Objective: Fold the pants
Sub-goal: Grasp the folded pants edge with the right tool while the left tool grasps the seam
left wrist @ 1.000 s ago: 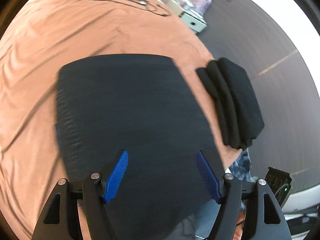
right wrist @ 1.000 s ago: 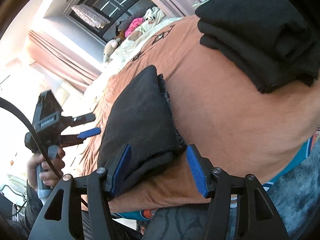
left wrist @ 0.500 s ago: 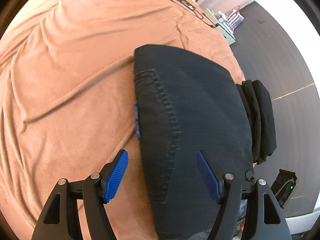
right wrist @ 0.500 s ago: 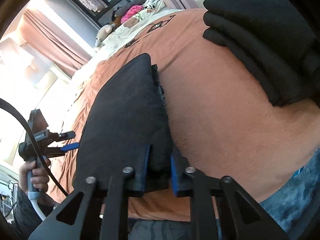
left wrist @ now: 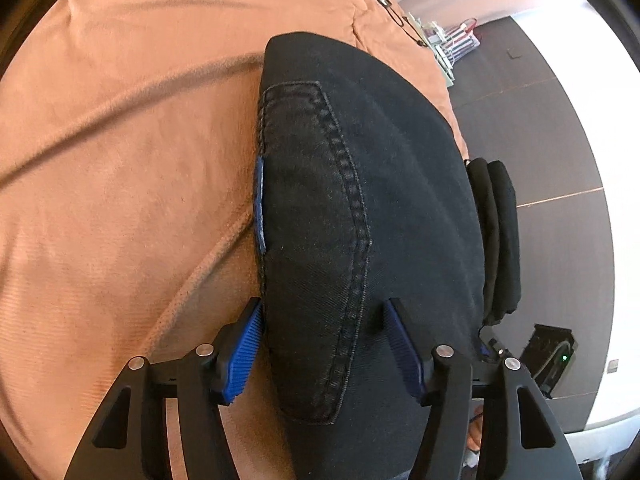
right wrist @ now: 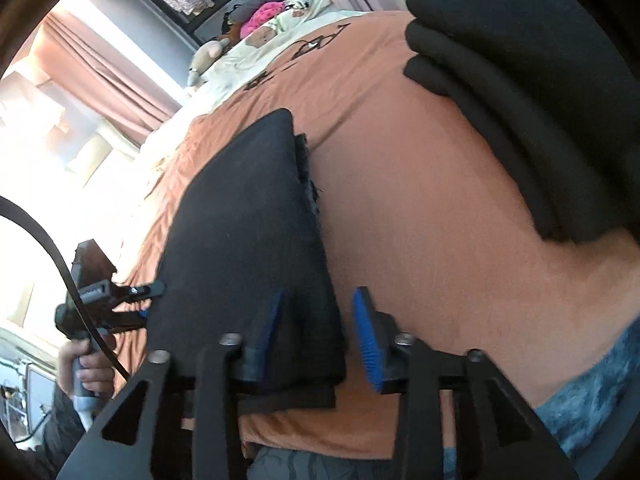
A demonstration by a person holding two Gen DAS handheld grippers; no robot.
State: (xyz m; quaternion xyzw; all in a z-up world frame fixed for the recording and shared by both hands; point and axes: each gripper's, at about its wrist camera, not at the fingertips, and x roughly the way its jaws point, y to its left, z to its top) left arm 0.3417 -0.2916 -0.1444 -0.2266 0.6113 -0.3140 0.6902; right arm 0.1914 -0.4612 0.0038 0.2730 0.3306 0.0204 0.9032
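The black pants (left wrist: 360,200) lie folded on the orange bed sheet (left wrist: 120,160), stitched pocket seam up. My left gripper (left wrist: 322,344) straddles their near left edge, one pad beside the edge and the other over the cloth. Its jaws are closing and do not pinch the fabric. In the right wrist view the pants (right wrist: 240,232) reach to my right gripper (right wrist: 318,336). Its jaws are opening, with the near corner loose between them and a gap at the right pad. A hand (right wrist: 86,364) holds the left gripper (right wrist: 132,300) at the pants' far side.
A stack of folded black garments (left wrist: 500,240) (right wrist: 540,100) lies beside the pants near the bed's edge. Dark floor (left wrist: 540,120) and a black device with a green light (left wrist: 554,356) lie beyond. Pillows and soft toys (right wrist: 272,16) are at the bed's head.
My left gripper came down to the pants' left edge and its jaws narrowed. My right gripper closed on the pants' corner, then opened and let it go.
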